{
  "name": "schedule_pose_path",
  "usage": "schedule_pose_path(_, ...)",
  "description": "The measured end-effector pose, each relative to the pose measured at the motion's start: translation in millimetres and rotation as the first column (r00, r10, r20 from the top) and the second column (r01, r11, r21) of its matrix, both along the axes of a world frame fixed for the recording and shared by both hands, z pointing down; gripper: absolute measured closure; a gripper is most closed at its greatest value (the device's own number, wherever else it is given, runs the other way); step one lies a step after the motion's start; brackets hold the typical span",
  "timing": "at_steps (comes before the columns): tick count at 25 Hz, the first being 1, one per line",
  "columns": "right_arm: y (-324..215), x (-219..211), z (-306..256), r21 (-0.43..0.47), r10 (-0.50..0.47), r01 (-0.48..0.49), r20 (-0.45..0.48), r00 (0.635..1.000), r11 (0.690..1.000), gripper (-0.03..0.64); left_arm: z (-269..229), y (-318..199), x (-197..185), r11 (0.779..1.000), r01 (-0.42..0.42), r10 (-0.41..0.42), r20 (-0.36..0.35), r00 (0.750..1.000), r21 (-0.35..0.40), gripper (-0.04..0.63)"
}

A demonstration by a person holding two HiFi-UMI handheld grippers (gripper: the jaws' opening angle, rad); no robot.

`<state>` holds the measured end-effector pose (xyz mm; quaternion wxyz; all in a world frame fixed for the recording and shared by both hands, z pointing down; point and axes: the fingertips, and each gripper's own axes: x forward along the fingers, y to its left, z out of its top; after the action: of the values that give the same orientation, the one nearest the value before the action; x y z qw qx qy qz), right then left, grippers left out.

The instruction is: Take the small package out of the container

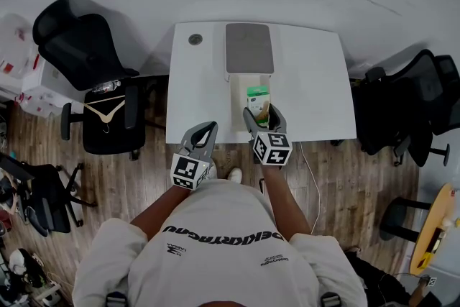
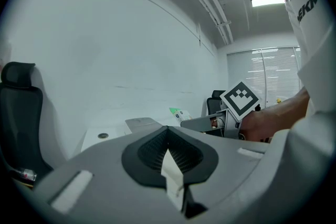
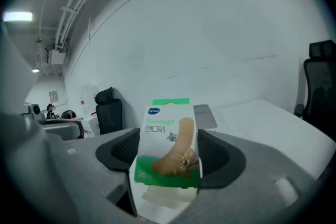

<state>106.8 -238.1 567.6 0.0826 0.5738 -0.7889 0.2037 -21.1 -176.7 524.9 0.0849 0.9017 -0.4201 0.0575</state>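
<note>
A small green-and-white bandage package (image 1: 257,98) is pinched upright between the jaws of my right gripper (image 1: 260,114), over the near end of the white container (image 1: 236,106). In the right gripper view the package (image 3: 168,139) fills the middle, and my right gripper (image 3: 169,157) is shut on its lower part. The container's grey lid (image 1: 249,48) lies open behind it. My left gripper (image 1: 203,131) hovers at the table's front edge, left of the container, shut with nothing in it. From the left gripper view, the package (image 2: 178,113) and the right gripper (image 2: 210,124) show beyond the shut jaws.
The white table (image 1: 309,83) has a round grommet (image 1: 195,39) at its back left. Black office chairs stand left (image 1: 83,54) and right (image 1: 410,108); a chair holding a wooden hanger (image 1: 106,111) is near the left edge. A white cable (image 1: 313,180) trails over the wooden floor.
</note>
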Motion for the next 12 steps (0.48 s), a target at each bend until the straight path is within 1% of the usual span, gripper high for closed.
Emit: schedule_pose_path(12, 18.3, -2.0, -22.2, 0.084, -0.008, 0.007, 0.012, 1.0, 0.996, 0.273, -3.0, -0.8, 2.6, 1.0, -0.015, 0.015, -0.007, 1.0, 0.008, 0.592)
